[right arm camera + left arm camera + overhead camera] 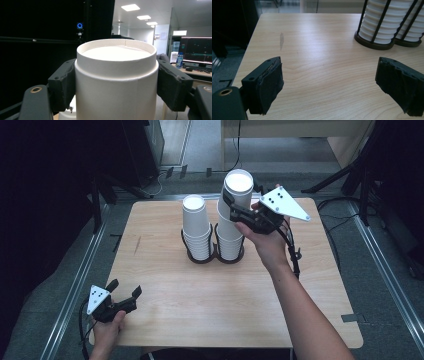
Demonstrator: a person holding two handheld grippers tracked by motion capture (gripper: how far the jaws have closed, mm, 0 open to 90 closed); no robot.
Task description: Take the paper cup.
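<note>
In the right gripper view, the two black fingers (62, 85) of the right gripper (235, 206) are clamped on opposite sides of a white paper cup (116, 82), their pads pressed against its wall just below the recessed base; the cup stands upside down, base uppermost, and occupies the centre of the frame. In the high view this cup sits at the upper centre of the frame as the topmost piece of the right cup stack (231, 232), with the right hand (267, 240) reaching in from the lower right and the grey three-cornered plate (284, 204) lying just right of the cup. The right cup stack stands in the right ring of a dark two-ring wire holder (212, 254) at the centre of the wooden surface (210, 305). The left cup stack (196, 227), shorter, stands in the left ring, just beside the right one. The left gripper (126, 290) rests at the lower left of the high view, near the front edge of the surface and well apart from the holder. In the left gripper view its fingers (268, 87) stand wide apart with bare surface between them; the base of the holder and the ribbed cup rims lie at the upper right of that frame.
</note>
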